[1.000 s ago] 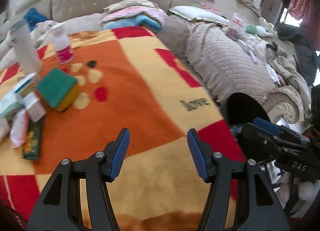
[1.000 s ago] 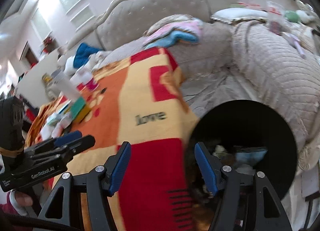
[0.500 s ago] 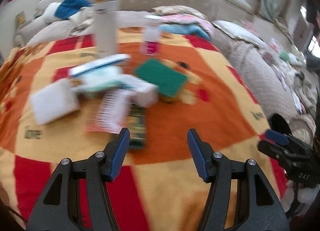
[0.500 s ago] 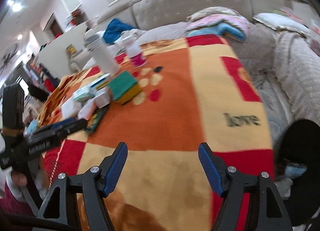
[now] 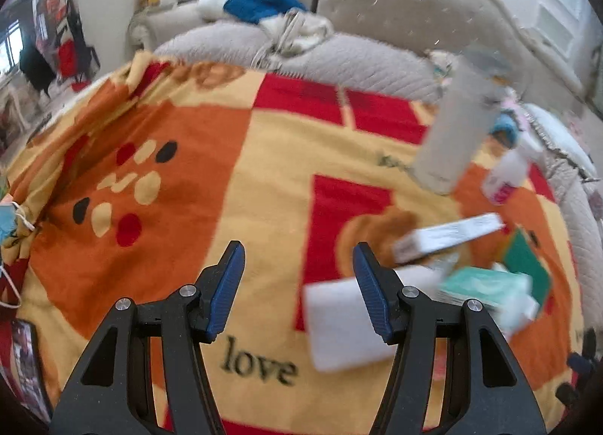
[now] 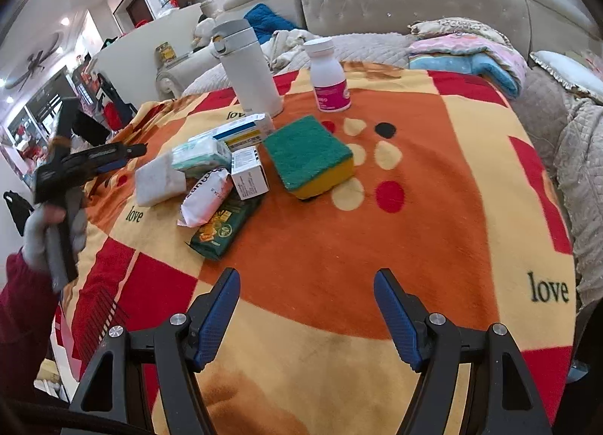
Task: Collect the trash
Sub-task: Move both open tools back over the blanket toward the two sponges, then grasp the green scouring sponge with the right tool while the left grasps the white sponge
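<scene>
The right gripper [image 6: 307, 316] hangs over the near part of the orange, red and yellow checked blanket [image 6: 433, 239], its two blue-padded jaws spread wide with only blanket between them; they have just been opening. The left gripper [image 5: 297, 286] stands about half open, also empty, its right finger overlapping a white foam block [image 5: 339, 325] in that view. In the right wrist view this gripper [image 6: 126, 156] sits at the far left, held by a grey-gloved hand [image 6: 45, 235] with a dark red sleeve.

The trash lies in one cluster left of centre on the blanket. There are seven loose pieces:
- One green snack packet [image 6: 222, 227], flat, long axis running near-left to far-right.
- One white crumpled wrapper [image 6: 207, 195], lying over the packet's far end on the same slant.
- One small white carton [image 6: 248, 173], standing.
- One long white and blue box [image 6: 241, 131], lying left to right.
- One pale green tissue pack [image 6: 199, 154].
- The white foam block [image 6: 158, 180].
- One green and yellow sponge [image 6: 309, 156], green face up.

Behind them stand one white flask with a grey lid [image 6: 250, 69] and one white bottle with a pink label [image 6: 329, 75].

The left wrist view is smeared; the flask [image 5: 456, 129] and the boxes are blurred there. Print on the cartons is too small to read.
</scene>
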Available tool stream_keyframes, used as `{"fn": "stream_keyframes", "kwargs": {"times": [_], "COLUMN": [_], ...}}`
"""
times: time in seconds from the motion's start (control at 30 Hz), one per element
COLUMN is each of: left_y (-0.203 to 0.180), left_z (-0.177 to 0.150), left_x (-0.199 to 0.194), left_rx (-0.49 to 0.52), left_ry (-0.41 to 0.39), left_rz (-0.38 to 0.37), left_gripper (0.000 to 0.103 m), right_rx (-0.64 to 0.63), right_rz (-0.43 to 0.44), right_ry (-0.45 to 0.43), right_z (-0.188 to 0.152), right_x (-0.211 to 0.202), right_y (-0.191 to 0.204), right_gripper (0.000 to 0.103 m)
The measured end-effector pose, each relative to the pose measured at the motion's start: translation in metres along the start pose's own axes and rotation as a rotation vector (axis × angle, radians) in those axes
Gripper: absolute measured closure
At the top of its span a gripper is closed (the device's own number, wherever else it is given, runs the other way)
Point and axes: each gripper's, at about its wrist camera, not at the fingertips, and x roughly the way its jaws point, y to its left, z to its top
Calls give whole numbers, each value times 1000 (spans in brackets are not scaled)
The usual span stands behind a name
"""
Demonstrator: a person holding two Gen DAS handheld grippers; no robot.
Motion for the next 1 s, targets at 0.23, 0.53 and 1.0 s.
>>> {"fn": "stream_keyframes", "kwargs": {"times": [0.23,0.53,1.0], "left_y": [8,-24,-58], "left_z": [-32,-80,-81], "left_x": [-17,-45,-43], "left_rx": [-22,223,678], "left_ry": [69,129,108], "left_rz": [-243,-347,-301], "left_gripper": [45,43,36], "right_rx": [11,23,40], "right_rz": [-6,15,45], "right_ry": [13,18,28], "right_z": [5,7,7], "right_x": [8,14,18], "right_y": [-5,-6,-4], "right_gripper": [32,32,32]}}
